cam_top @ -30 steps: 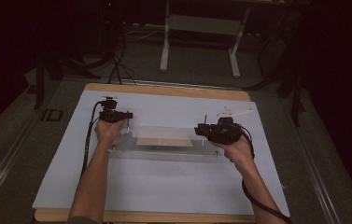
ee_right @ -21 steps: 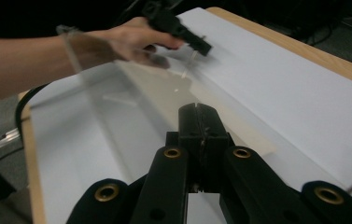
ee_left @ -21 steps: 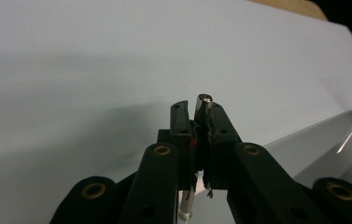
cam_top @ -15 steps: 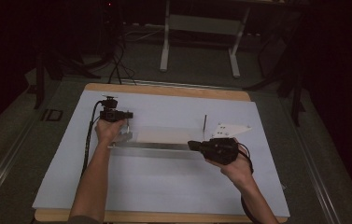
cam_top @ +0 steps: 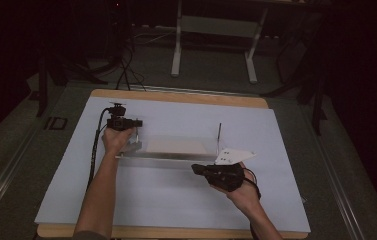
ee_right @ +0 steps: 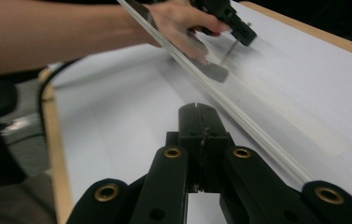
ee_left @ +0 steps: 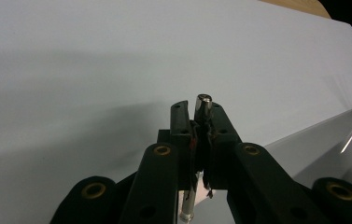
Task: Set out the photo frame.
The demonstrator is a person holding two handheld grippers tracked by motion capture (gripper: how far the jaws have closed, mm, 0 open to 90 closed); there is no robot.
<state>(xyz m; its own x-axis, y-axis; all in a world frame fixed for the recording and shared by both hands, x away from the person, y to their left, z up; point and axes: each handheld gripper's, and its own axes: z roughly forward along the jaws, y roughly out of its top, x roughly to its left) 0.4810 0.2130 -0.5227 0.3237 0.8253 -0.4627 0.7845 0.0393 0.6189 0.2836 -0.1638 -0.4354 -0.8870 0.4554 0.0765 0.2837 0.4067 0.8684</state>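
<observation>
Clamping a metal pin, left gripper, right gripper closed empty, clear frame faint

Left hand motion-blurred

You have nothing legible to go by here: no words, labels, brands or numbers can be read on anything. The nearest thing to a mark is a few small dark dots on the grey three-cornered plate riding on your right gripper in the high view, and they spell nothing out. A small dark framed shape lies on the floor left of the table, too small and dim for you to make out any writing on it.
</observation>
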